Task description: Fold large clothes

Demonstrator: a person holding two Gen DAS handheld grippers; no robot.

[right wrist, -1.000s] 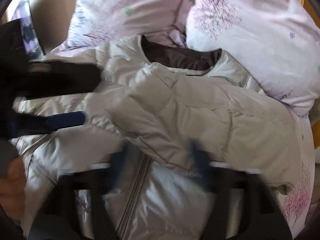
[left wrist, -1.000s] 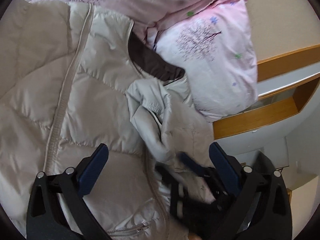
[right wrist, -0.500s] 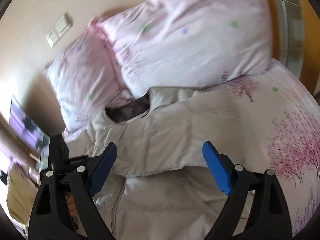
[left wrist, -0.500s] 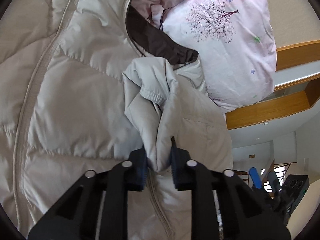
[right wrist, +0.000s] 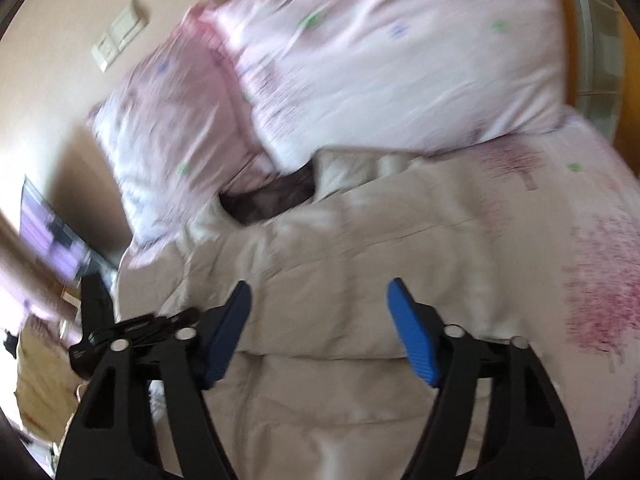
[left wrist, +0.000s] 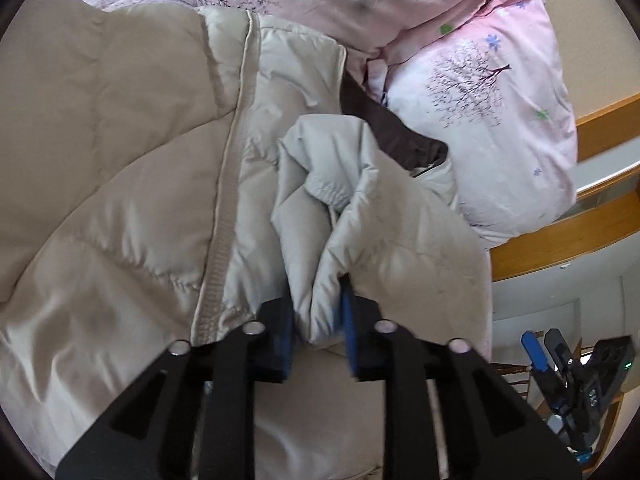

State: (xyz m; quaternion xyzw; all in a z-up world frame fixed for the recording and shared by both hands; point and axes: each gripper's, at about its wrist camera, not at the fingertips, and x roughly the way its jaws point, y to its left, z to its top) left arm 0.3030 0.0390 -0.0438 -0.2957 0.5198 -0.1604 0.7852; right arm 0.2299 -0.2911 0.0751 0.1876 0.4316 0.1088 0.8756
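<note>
So we've got a big beige puffer jacket (left wrist: 120,208) spread flat on the bed, collar end up toward 12 o'clock against two pink pillows (left wrist: 492,128). In the left wrist view our left gripper (left wrist: 318,320) is pinched tight on the sleeve (left wrist: 360,208), which is folded in over the jacket's chest; the blue pads (left wrist: 347,320) have a bunched ridge of fabric squeezed between them, and the elastic cuff (left wrist: 332,194) sits crumpled just past that, toward 12. The zipper (left wrist: 224,220) runs from about 7 up to 12 o'clock, left of the sleeve, and the dark brown collar lining (left wrist: 384,128) shows at about 1 o'clock, right up against the pillow. Down at 4 o'clock in that same view we can see our right gripper (left wrist: 538,350) off the side of the bed, with the wooden bed frame (left wrist: 560,240) at 3. The right wrist view is pretty motion-blurred, but the right gripper's (right wrist: 320,328) fingers (right wrist: 412,332) are spread wide apart with nothing between them, hovering above the jacket (right wrist: 340,272), which fills the middle and bottom of that view. Pillows (right wrist: 380,60) sit at 12 there, the flowery sheet (right wrist: 592,280) at 3, and a wall switch (right wrist: 116,38) at 10. The left gripper (right wrist: 104,320) pokes in at 8 o'clock, though we can't tell its grip from that angle.
</note>
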